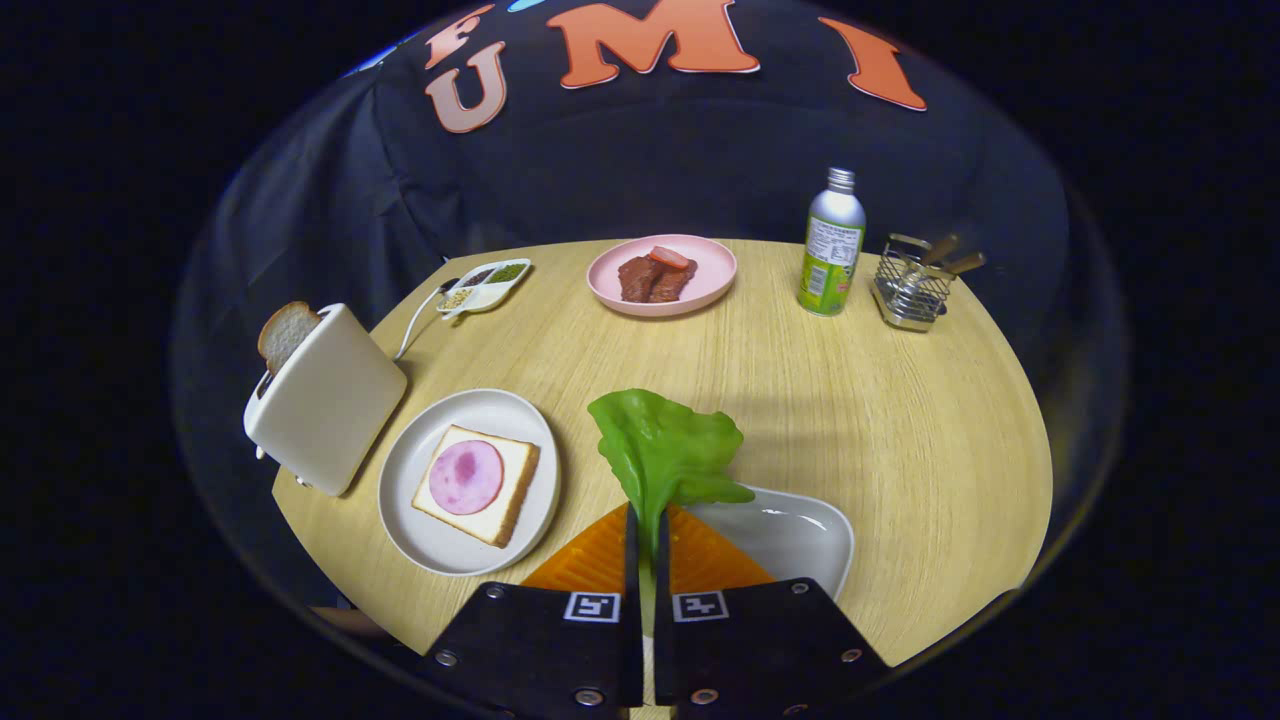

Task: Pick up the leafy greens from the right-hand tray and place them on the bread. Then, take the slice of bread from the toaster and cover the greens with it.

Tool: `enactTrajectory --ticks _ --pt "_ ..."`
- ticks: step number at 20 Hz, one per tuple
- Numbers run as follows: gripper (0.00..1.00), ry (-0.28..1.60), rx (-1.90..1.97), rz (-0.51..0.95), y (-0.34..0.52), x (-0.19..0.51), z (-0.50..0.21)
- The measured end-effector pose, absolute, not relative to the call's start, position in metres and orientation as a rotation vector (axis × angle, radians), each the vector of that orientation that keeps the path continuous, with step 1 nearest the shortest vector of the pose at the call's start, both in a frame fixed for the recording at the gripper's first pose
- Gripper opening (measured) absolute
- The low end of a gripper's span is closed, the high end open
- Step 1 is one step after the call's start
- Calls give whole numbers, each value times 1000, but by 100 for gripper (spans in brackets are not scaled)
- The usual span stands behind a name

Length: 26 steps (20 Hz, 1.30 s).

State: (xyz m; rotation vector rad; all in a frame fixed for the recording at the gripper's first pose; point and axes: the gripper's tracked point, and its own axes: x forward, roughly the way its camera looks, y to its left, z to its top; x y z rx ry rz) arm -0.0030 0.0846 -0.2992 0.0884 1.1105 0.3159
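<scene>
I see my fingers (645, 535) at the bottom centre of the frame, drawn almost fully together with only a thin gap between them, and both press on the pale stem of the leafy greens (665, 450). The leaf fans out just ahead of the fingertips, lifted above the bench (900, 400). Right beside it, at lower right of the fingers, lies the white right-hand tray (790, 535), partly behind the fingers and the leaf. To the lower left of centre sits a round white plate (410, 470) carrying a slice of bread (480, 485) topped with a pink round of ham (466, 477); the plate is near the fingers but apart from them. Further left stands the white toaster (325, 400), tilted in this view, with a slice of bread in the toaster (287, 333) poking out of its top slot and a white cord (415, 320) trailing behind it. Near the upper middle I see a small divided dish (485, 285) and a pink plate (700, 290) with brown and red food on it. At upper right stand a bottle (832, 245) and, just beside it, a wire cutlery holder (912, 285).
</scene>
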Motion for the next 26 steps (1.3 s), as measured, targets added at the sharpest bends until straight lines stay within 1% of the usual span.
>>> enactTrajectory --ticks 7,14,20,25,26 --pt "5 1088 90 446 147 3 -293" --pt "5 1104 92 550 200 -1 -298" --pt "5 1145 97 603 233 -8 -312" --pt "6 1172 82 608 246 -8 -324" --pt "7 1172 84 607 246 -8 -324"
